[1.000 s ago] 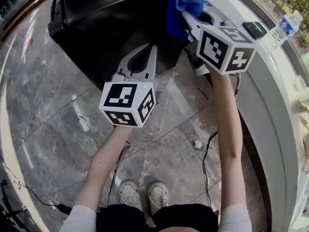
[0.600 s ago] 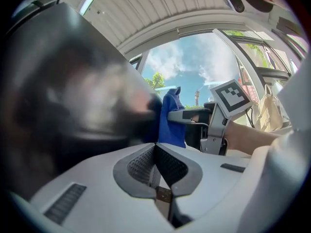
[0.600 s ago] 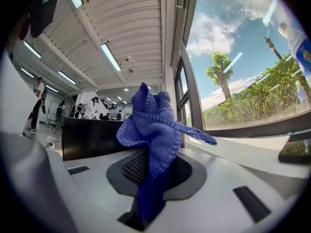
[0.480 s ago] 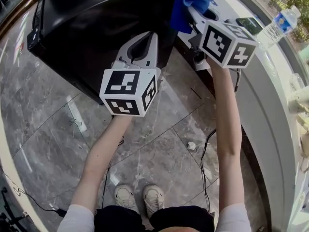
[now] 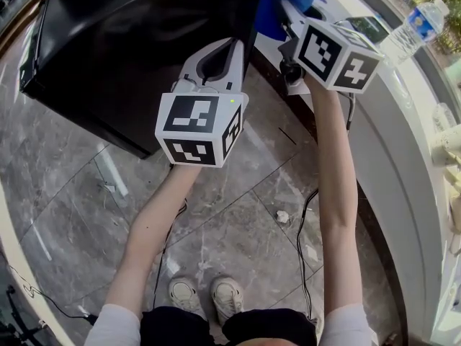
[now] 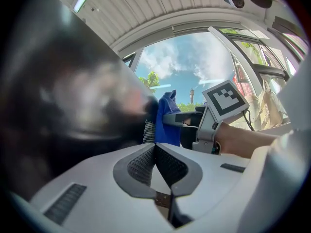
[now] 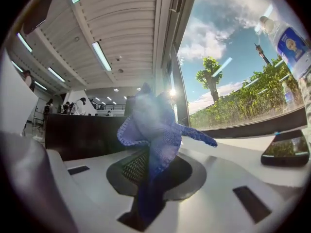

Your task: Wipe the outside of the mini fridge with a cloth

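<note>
Well, the right tongs [image 7: 147, 155] pinch the blue cloth [image 7: 151, 123] beside the black mini fridge [image 5: 137, 42]; the left tongs [image 6: 155, 148] are closed, empty.

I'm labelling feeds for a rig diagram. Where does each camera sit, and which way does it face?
Head view: on the head, facing steeply down at fridge and floor; arms, shoes, left gripper and right gripper show.
Left gripper view: on the left gripper, facing along its shut jaws toward the right gripper.
Right gripper view: on the right gripper, facing the window; its jaws grip the cloth.
All three show the cloth.
</note>
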`<state>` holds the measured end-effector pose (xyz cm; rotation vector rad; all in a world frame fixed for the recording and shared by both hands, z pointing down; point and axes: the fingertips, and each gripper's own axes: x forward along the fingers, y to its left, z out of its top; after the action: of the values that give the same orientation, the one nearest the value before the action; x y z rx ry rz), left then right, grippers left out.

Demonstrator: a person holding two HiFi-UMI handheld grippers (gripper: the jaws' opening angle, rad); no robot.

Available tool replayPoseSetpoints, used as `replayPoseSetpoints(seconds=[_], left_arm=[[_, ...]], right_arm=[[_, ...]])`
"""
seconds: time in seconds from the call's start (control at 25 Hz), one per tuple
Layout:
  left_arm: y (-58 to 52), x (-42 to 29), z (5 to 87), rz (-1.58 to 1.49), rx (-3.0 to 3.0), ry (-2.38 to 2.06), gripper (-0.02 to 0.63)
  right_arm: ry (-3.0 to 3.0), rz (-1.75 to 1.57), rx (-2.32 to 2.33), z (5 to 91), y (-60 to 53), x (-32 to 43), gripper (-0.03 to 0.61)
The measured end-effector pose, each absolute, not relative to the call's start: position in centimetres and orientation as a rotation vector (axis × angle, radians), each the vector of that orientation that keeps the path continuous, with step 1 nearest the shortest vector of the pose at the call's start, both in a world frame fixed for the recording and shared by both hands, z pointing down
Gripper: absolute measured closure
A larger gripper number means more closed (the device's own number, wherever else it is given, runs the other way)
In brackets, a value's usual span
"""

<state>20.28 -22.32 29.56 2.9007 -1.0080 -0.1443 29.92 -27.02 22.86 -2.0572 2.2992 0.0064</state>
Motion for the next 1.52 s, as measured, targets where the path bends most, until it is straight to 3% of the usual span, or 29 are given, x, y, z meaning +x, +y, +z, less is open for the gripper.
replayPoseSetpoints(seconds=[0.24,0.48,0.8,1.16,1.52], left_arm=[[-22.6,20.1,30.5,-0.137,2.875,-1.011,0.61],[-20.8,16.8,31.3,-0.115,2.864,-1.048,0.609],[-16.9,5.0,29.6,-0.159,2.804,-1.244,0.611],[-14.3,-8.2,31.3,-0.179,2.557,-1.567,0.61],[-15.5,-13.0,33.0,-0.184,2.439,-1.677,0.609]], right_arm=[[2.267,-0.011,-2.146,24.2,-27.5,31.6,0.491],[2.254,-0.01,-2.02,24.5,-23.4,28.5,0.49],[2.427,0.032,-1.661,21.7,-16.3,15.3,0.489],[2.647,0.011,-1.313,24.0,-14.9,-3.0,0.49],[2.807,-0.069,-1.282,29.2,-17.4,-9.0,0.489]])
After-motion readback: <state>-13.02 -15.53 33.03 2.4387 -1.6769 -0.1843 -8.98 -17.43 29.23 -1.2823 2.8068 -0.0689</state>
